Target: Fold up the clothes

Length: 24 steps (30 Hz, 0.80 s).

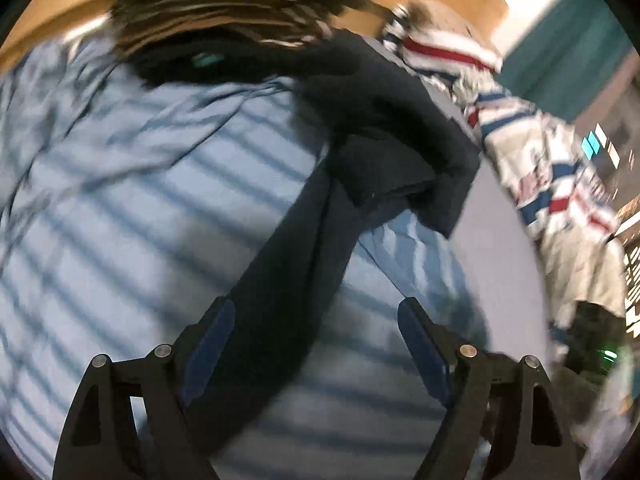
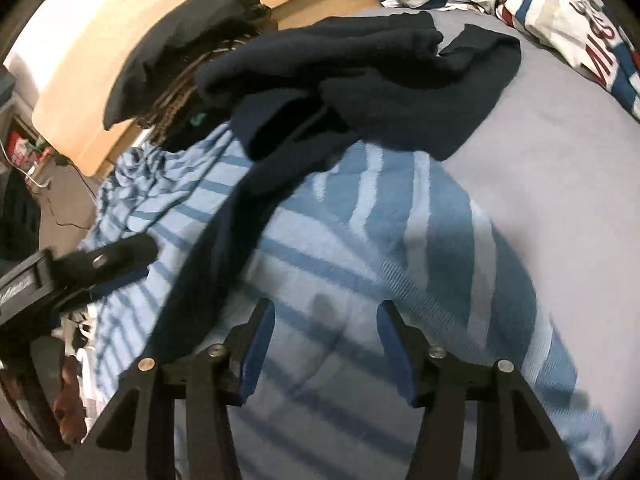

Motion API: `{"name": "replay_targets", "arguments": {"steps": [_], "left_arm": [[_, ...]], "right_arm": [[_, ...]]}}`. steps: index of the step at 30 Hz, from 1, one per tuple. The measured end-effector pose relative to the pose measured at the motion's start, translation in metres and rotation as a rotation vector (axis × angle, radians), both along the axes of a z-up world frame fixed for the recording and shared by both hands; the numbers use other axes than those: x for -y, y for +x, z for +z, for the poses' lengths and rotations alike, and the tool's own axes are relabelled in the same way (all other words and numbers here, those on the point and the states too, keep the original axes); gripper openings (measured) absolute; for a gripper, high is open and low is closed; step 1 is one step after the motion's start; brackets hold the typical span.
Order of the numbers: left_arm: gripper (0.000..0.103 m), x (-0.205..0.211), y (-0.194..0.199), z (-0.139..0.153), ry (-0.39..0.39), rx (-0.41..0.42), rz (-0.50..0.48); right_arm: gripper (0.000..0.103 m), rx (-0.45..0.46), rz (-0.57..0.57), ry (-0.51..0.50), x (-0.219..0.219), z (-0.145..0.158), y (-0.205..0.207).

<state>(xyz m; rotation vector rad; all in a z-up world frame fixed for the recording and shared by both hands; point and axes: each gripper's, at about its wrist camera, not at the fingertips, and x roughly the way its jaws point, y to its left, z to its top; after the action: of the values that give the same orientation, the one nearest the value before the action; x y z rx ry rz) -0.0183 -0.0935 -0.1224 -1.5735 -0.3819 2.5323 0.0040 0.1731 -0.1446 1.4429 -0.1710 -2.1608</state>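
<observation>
A light blue striped garment (image 1: 132, 208) (image 2: 344, 240) lies spread on the bed. A dark navy garment (image 1: 384, 128) (image 2: 360, 80) is bunched on its far side, and one long navy strip (image 1: 280, 280) trails down toward me. My left gripper (image 1: 316, 308) hangs open above the cloth, with that strip running beneath the gap and under the left finger, no pad pressing it. My right gripper (image 2: 326, 308) is open over the striped garment with nothing between its fingers. In the right wrist view the left gripper (image 2: 104, 260) shows at the left edge.
A heap of dark and brown-striped clothes (image 1: 224, 12) (image 2: 180, 60) sits at the back against a wooden board (image 2: 92, 40). A white, red and blue bedcover (image 1: 540, 160) (image 2: 560, 12) is crumpled at the right. Bare grey sheet (image 2: 560, 160) shows to the right.
</observation>
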Motion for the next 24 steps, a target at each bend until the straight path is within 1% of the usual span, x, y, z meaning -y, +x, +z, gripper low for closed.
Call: {"name": "replay_targets", "arguments": {"steps": [2,3,5,6,7,8,10,11,12,14,15,16,17,18,20,21,22,23,24], "left_arm": [[0.083,-0.015,-0.021,-0.013,-0.059,-0.006,-0.025],[0.082,-0.021,-0.031,-0.021,-0.08,0.005,-0.026],[0.066,-0.027,-0.045,-0.034,-0.103,0.025,-0.023],[0.032,-0.03,-0.052,-0.04,-0.116,0.038,-0.02],[0.002,-0.031,-0.057,-0.044,-0.13,0.062,-0.014],[0.002,-0.03,-0.06,-0.048,-0.14,0.079,-0.005],[0.002,-0.022,-0.06,-0.043,-0.132,0.059,0.03],[0.002,-0.016,-0.057,-0.036,-0.143,0.027,0.052],[0.002,-0.01,-0.055,-0.028,-0.15,-0.003,0.072],[0.002,0.003,-0.052,-0.014,-0.14,-0.046,0.096],[0.002,0.01,-0.052,-0.007,-0.13,-0.059,0.105],[0.002,0.015,-0.052,0.001,-0.118,-0.074,0.112],[0.002,0.019,-0.051,0.01,-0.101,-0.093,0.118],[0.002,0.023,-0.05,0.019,-0.083,-0.11,0.122],[0.002,0.023,-0.049,0.029,-0.05,-0.118,0.112],[0.002,0.022,-0.048,0.033,-0.034,-0.12,0.105],[0.002,0.021,-0.047,0.035,-0.025,-0.122,0.097],[0.002,0.019,-0.046,0.035,-0.035,-0.127,0.086],[0.002,0.017,-0.046,0.034,-0.04,-0.129,0.077]], "right_arm": [[0.058,-0.017,0.027,0.043,0.005,-0.008,-0.009],[0.058,-0.028,0.052,0.071,0.009,-0.012,-0.011],[0.058,-0.035,0.094,0.096,0.014,-0.019,-0.014],[0.058,-0.052,0.106,0.111,0.019,-0.021,-0.016],[0.058,-0.068,0.119,0.125,0.024,-0.023,-0.018],[0.057,-0.081,0.126,0.137,0.027,-0.024,-0.02],[0.047,-0.123,0.101,0.217,0.029,-0.025,-0.027],[0.036,-0.143,0.088,0.257,0.03,-0.025,-0.031],[0.031,-0.169,0.061,0.299,0.029,-0.025,-0.035],[0.026,-0.225,-0.022,0.422,0.024,-0.024,-0.051],[0.024,-0.24,-0.063,0.456,0.019,-0.023,-0.061],[0.022,-0.232,-0.095,0.463,0.013,-0.023,-0.072],[0.007,-0.224,-0.126,0.469,0.006,-0.023,-0.083],[0.0,-0.198,-0.166,0.46,-0.002,-0.023,-0.092],[0.0,-0.146,-0.245,0.441,-0.018,-0.022,-0.112],[0.0,-0.084,-0.311,0.388,-0.029,-0.021,-0.119],[0.0,-0.035,-0.326,0.334,-0.034,-0.018,-0.118],[0.011,0.013,-0.34,0.28,-0.039,-0.014,-0.118],[0.032,0.061,-0.353,0.226,-0.045,-0.011,-0.117]]}}
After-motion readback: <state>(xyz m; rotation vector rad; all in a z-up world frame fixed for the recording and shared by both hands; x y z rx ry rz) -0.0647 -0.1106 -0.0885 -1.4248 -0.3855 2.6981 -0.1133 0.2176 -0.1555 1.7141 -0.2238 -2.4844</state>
